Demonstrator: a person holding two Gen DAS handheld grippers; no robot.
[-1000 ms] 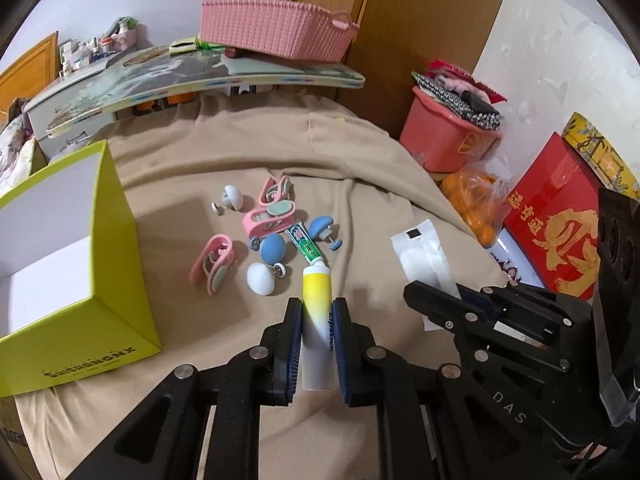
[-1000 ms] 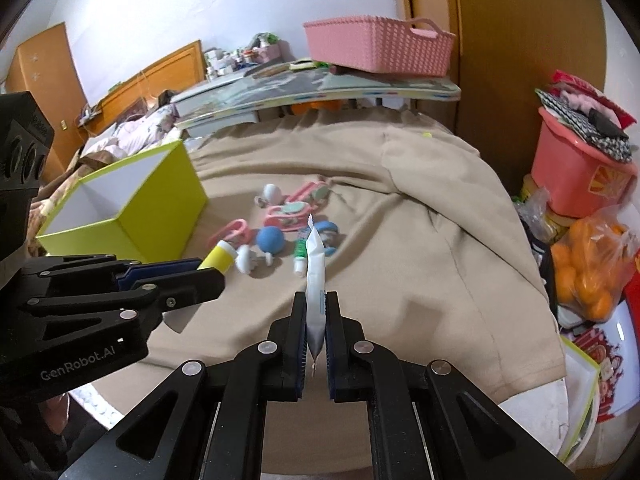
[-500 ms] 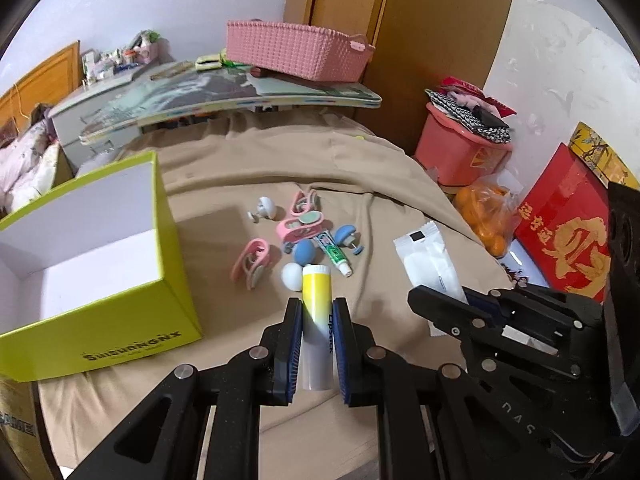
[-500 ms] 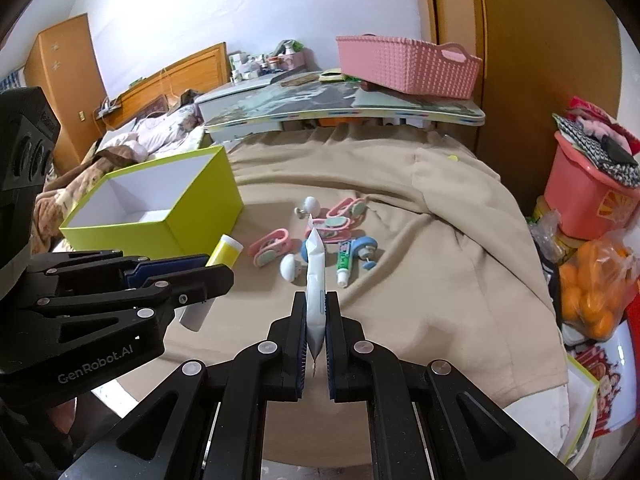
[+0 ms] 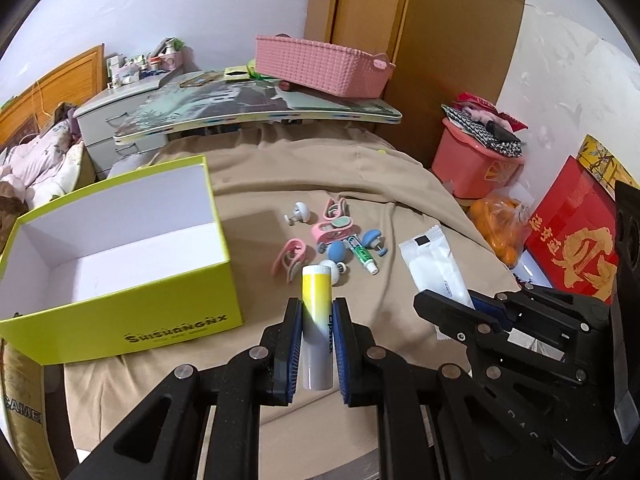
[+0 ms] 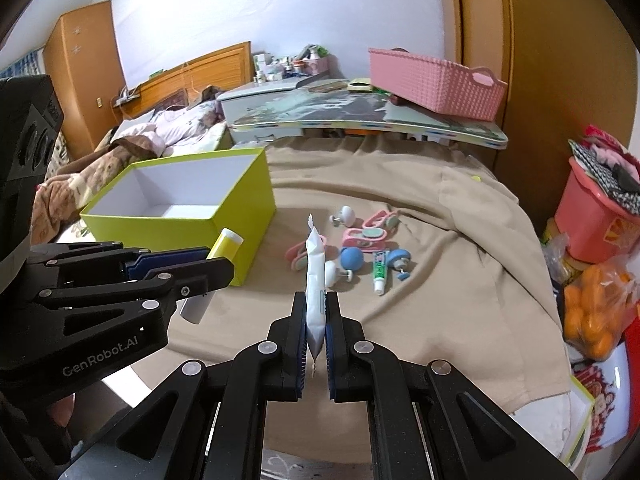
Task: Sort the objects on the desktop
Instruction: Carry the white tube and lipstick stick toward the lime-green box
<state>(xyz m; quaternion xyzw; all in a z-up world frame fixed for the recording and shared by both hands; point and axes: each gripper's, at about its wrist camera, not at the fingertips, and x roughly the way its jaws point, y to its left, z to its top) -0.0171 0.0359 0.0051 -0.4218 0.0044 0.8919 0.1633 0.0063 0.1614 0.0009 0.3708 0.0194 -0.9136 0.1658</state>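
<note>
A: Background, far side of desk?
B: Pink basket [image 5: 324,65] resting on a picture board [image 5: 256,106], which overhangs grey drawers [image 6: 260,98]. Small bottles [image 6: 280,66] on the drawers; labels unreadable.
A: Right side?
B: Wooden wardrobe [image 5: 448,40]. Red bin [image 5: 476,164] below it, heaped with clothes [image 5: 486,120]. Bag of oranges [image 6: 596,312] just beside the bin. Red gift box [image 5: 572,236] near the oranges.
A: Left?
B: Bed [image 6: 132,144] with rumpled bedding, wooden headboard [image 6: 200,68] behind. Orange cabinet [image 6: 80,76] in the corner.

Left tool [image 5: 316,344], right tool [image 6: 316,336]: black angular links, silver screws, blue pads; "GenRobot.AI" white lettering.
</note>
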